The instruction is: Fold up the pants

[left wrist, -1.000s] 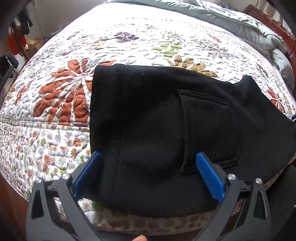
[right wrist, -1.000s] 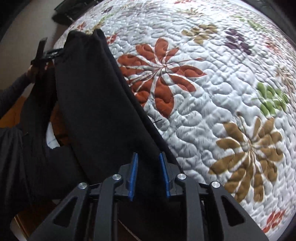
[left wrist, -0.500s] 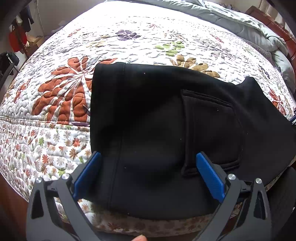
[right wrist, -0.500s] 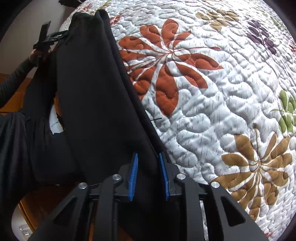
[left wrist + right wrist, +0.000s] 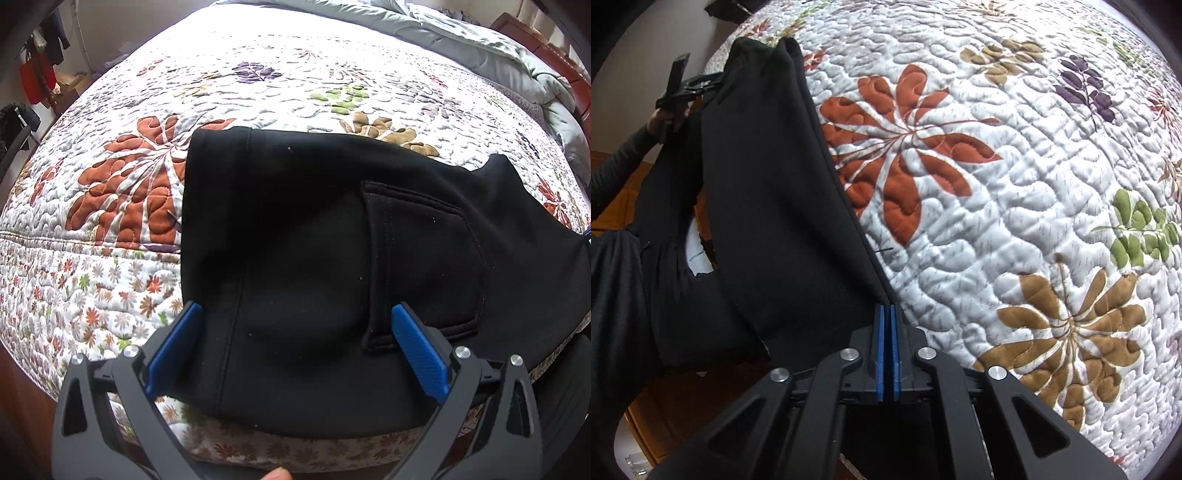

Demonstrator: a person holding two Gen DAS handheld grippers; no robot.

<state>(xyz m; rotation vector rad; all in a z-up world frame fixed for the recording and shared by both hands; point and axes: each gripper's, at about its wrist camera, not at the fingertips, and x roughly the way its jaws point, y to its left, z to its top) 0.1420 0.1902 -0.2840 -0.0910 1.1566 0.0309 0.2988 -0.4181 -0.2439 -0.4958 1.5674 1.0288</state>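
progress: i judge the fold as partly done. the black pants (image 5: 332,258) look already doubled leg over leg, going by the two stacked edges i see in the right wrist view; shortening them along their length is, i think, what is left.
where the pants are: they lie across the near edge of the floral quilt (image 5: 258,92) on the bed. one end rests flat in front of my left tool and the rest runs off toward my right one, with some of it hanging over the bed edge.
left gripper (image 5: 295,354): jaws spread wide, straddling the near part of the cloth with nothing pinched; the blue pads (image 5: 419,356) sit over the fabric on either side.
right gripper (image 5: 886,350): blue pads pressed together right at the edge of the pants (image 5: 768,206). i take it they have a thin bit of cloth nipped between them, though the bite itself is hard to make out.
look of the pants: thick, matte, soft black knit, dotted with pale lint. a patch pocket (image 5: 424,266) faces up, with a long seam running beside it.
surface state: the upper layer lies mostly smooth, with a gentle sag near my left tool.
still to do: take up the other end, bring end to end, flatten.
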